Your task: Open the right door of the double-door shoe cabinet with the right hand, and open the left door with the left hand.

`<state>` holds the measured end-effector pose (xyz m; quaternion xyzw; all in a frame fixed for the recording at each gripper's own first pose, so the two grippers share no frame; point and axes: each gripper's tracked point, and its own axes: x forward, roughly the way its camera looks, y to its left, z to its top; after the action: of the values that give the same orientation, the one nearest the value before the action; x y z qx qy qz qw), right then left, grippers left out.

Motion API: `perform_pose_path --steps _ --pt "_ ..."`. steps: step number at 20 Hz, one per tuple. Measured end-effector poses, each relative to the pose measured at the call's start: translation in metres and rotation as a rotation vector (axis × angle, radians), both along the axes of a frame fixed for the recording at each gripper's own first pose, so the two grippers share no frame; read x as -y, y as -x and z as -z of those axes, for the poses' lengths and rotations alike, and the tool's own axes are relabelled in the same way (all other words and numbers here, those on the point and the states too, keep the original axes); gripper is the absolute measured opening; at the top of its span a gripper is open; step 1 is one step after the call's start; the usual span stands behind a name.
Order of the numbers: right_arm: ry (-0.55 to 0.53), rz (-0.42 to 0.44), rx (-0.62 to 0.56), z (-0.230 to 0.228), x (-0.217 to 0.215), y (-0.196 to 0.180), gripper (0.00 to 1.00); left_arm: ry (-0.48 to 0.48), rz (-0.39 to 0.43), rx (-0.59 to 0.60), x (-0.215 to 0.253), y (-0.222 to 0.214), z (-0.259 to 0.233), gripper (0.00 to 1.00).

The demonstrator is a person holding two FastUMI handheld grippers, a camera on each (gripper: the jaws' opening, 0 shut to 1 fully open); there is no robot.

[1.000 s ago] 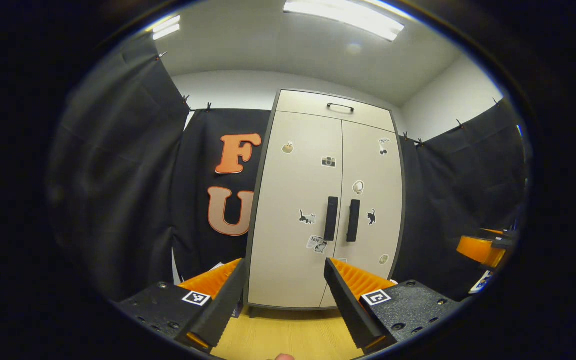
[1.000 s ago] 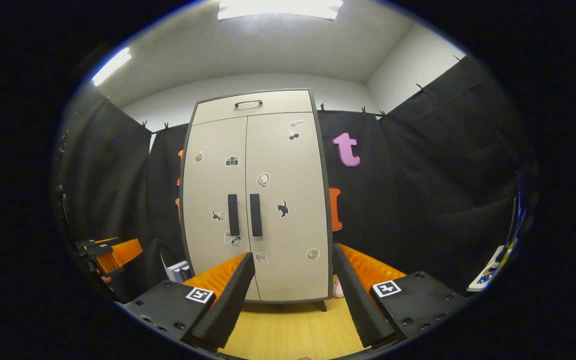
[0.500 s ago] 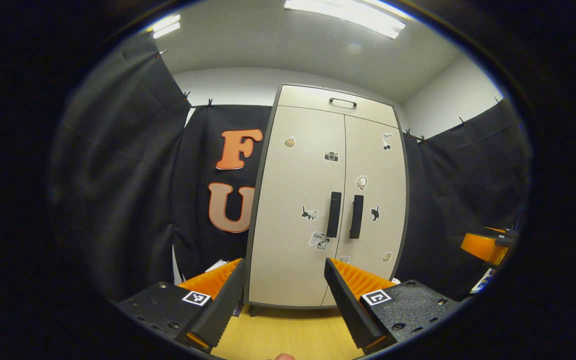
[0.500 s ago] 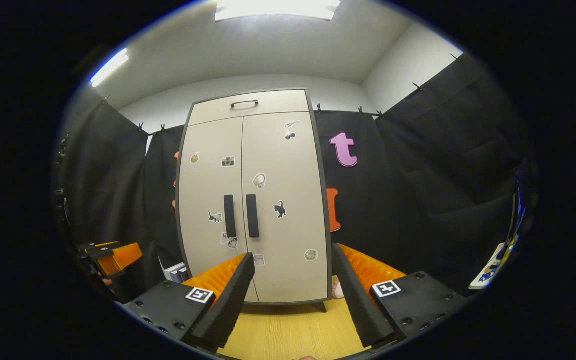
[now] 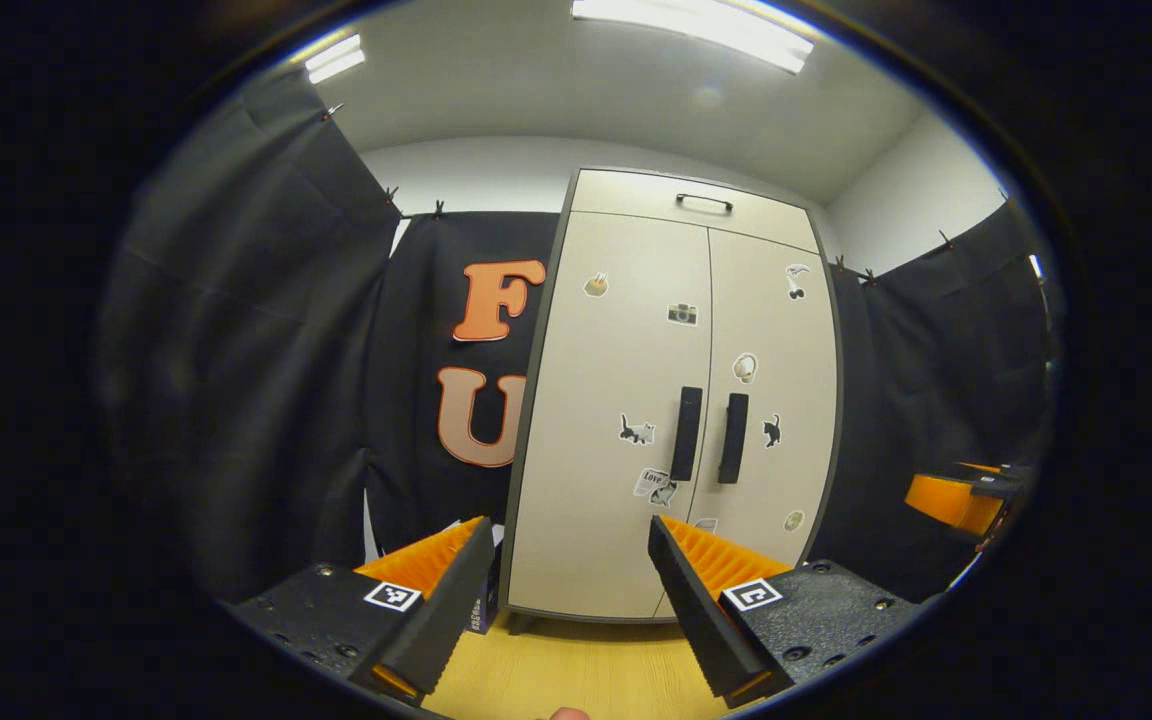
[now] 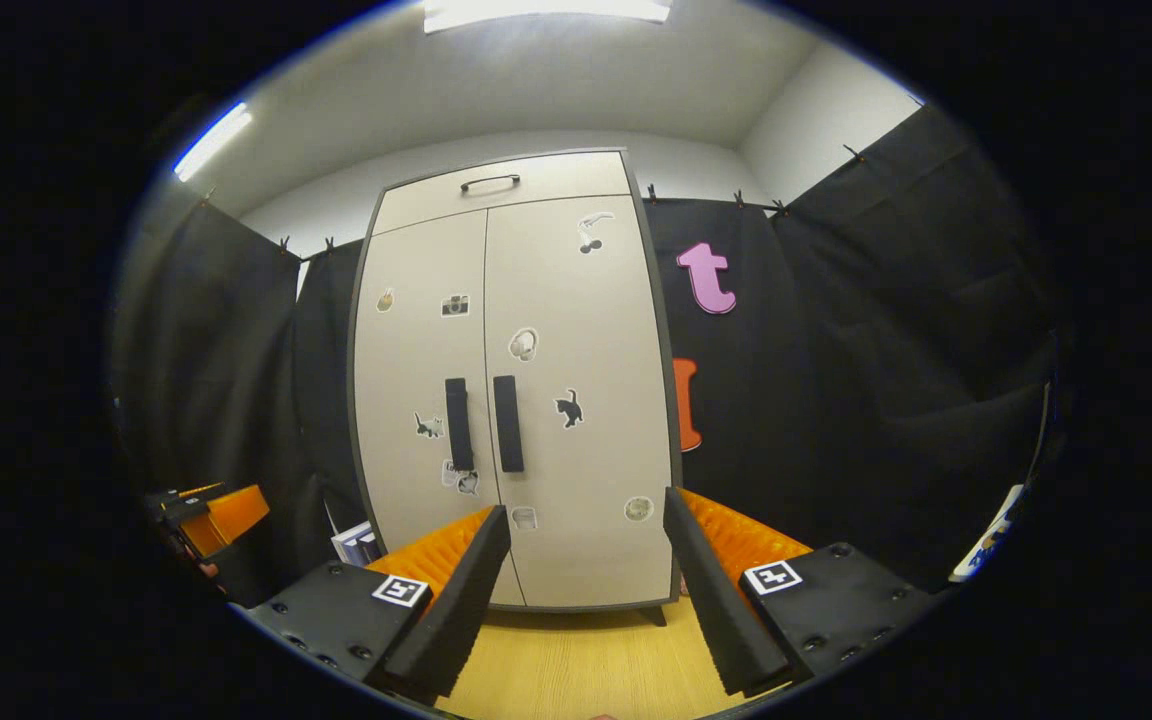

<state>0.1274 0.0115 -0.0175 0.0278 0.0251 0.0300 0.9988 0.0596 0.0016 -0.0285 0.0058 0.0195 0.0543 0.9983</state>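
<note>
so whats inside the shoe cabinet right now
Cannot be seen: both doors, the left door and the right door, are shut, covering the inside of the shoe cabinet. Stickers dot the fronts.

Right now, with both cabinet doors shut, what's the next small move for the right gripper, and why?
Probably carry the right gripper forward toward the right door handle. Its fingers are spread and hold nothing, the shoe cabinet stands some way off, and both doors are closed.
</note>
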Motion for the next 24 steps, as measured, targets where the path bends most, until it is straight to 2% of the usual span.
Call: perform_pose_path --steps 2,3,4,6,7,11,14,16,17,18,19,20,21,22,24 --pt "0.018 -0.039 0.017 -0.013 -0.009 -0.035 0.98 -0.002 -0.043 0.006 0.002 -0.003 -0.001 0.94" --pt "0.016 -0.07 0.026 -0.02 -0.018 -0.056 0.89 -0.003 -0.066 0.014 0.003 -0.004 -0.004 0.94" --pt "0.007 -0.113 0.016 -0.024 -0.031 -0.074 0.98 -0.003 -0.09 0.01 0.005 -0.006 -0.003 0.94" --pt "-0.011 -0.204 -0.016 -0.024 -0.057 -0.109 0.98 -0.007 -0.119 0.002 0.008 -0.006 0.002 0.94" --pt "-0.014 -0.218 -0.015 -0.024 -0.063 -0.127 0.98 -0.015 -0.137 0.008 0.007 -0.007 0.003 0.94" --pt "0.034 -0.226 -0.013 -0.014 -0.088 -0.187 0.97 -0.053 -0.132 0.019 0.005 -0.021 0.012 0.94" --pt "0.058 -0.145 -0.017 -0.001 -0.092 -0.223 0.98 -0.031 -0.078 -0.001 -0.001 -0.046 0.031 0.94" --pt "0.049 -0.128 -0.024 0.006 -0.098 -0.245 0.98 -0.029 -0.059 0.002 -0.013 -0.058 0.037 0.95" --pt "0.037 -0.114 -0.022 0.008 -0.099 -0.253 0.92 -0.035 -0.049 -0.001 -0.019 -0.063 0.039 0.95" --pt "0.024 -0.103 -0.039 0.013 -0.098 -0.256 0.97 -0.044 -0.046 -0.002 -0.025 -0.065 0.04 0.94" --pt "0.016 -0.096 -0.042 0.016 -0.099 -0.26 0.91 -0.053 -0.046 -0.002 -0.032 -0.069 0.04 0.95" --pt "0.014 -0.083 -0.035 0.015 -0.096 -0.264 0.97 -0.06 -0.044 -0.005 -0.036 -0.071 0.042 0.94" --pt "0.016 -0.067 -0.031 0.015 -0.094 -0.265 0.9 -0.063 -0.036 -0.009 -0.04 -0.074 0.044 0.94" --pt "0.018 -0.055 -0.028 0.015 -0.093 -0.267 0.95 -0.063 -0.026 -0.012 -0.042 -0.077 0.045 0.95" --pt "0.018 -0.054 -0.048 0.02 -0.096 -0.269 0.94 -0.057 -0.007 -0.01 -0.044 -0.082 0.047 0.95"
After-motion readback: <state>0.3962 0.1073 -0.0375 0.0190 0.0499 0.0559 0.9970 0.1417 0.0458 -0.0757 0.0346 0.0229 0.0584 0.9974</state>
